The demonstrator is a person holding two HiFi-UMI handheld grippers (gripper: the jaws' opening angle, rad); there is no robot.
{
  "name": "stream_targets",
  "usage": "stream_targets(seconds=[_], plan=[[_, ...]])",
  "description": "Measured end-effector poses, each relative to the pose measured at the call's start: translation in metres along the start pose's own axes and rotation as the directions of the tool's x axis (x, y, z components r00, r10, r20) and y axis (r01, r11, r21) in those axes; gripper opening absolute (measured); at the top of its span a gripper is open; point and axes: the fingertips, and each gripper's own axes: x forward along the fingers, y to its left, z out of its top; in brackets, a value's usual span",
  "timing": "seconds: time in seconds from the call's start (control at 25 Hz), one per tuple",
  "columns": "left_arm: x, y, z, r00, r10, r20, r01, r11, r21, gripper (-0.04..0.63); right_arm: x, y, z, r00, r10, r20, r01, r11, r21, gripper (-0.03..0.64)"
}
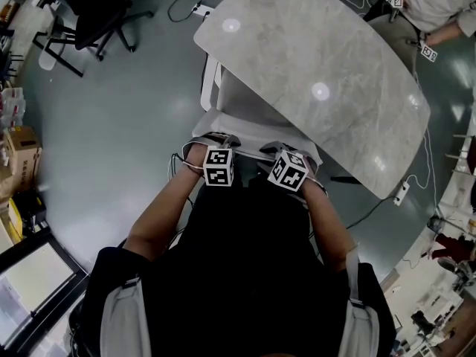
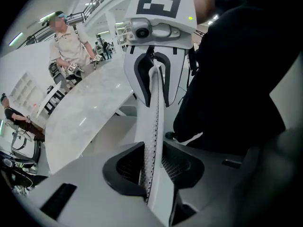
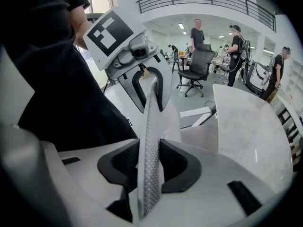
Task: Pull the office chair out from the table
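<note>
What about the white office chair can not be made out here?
- Wheels and base of white mesh office chair: head view, hidden under seat and grey marble-look table.
- Seat front: head view, under table.
- Backrest below its top edge: gripper views, behind left gripper and right gripper.

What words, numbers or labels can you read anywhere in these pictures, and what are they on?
No text can be read.
Left cube and right cube: black-and-white square marker patterns, not letters or numbers.
Box at the head view's left edge: any print is too small to read.
</note>
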Motion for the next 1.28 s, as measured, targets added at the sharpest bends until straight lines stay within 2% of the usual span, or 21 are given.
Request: stream_targets(seconds=[0.16,0.32,0.6,1.08,1.28], plan=[[0.001,0.002,0.001,1.000,0.007,0.001,-0.007,1.000,0.000,0.114,0.002,0.000,-0.002,1.000,-0.011,0.008,0.011,1.000,0.011,0.120],[0.001,-0.003,0.005,1.000,-0.011,0.006,0.011,1.000,-0.008,0.112,-0.001,0.003,-0.006,0.999,0.016,0.048,-0.020,0.996,0.085,0.123],[0.001,-0.007,0.000,0.999,-0.038,-0.006,0.038,0.999,-0.006,0.106,0.003,0.006,-0.003,0.999,0.013,0.040,-0.017,0.995,0.094,0.120],[-0.001,-0.017,-0.001,0.997,-0.077,0.031,0.077,0.997,-0.004,0.101,0.006,0.016,-0.002,0.998,0.061,0.029,-0.064,0.991,0.117,0.118],[-0.004,-0.029,-0.006,0.994,-0.095,0.046,0.094,0.995,0.014,0.100,0.009,0.028,0.001,0.998,0.046,0.030,-0.049,0.992,0.115,0.118]])
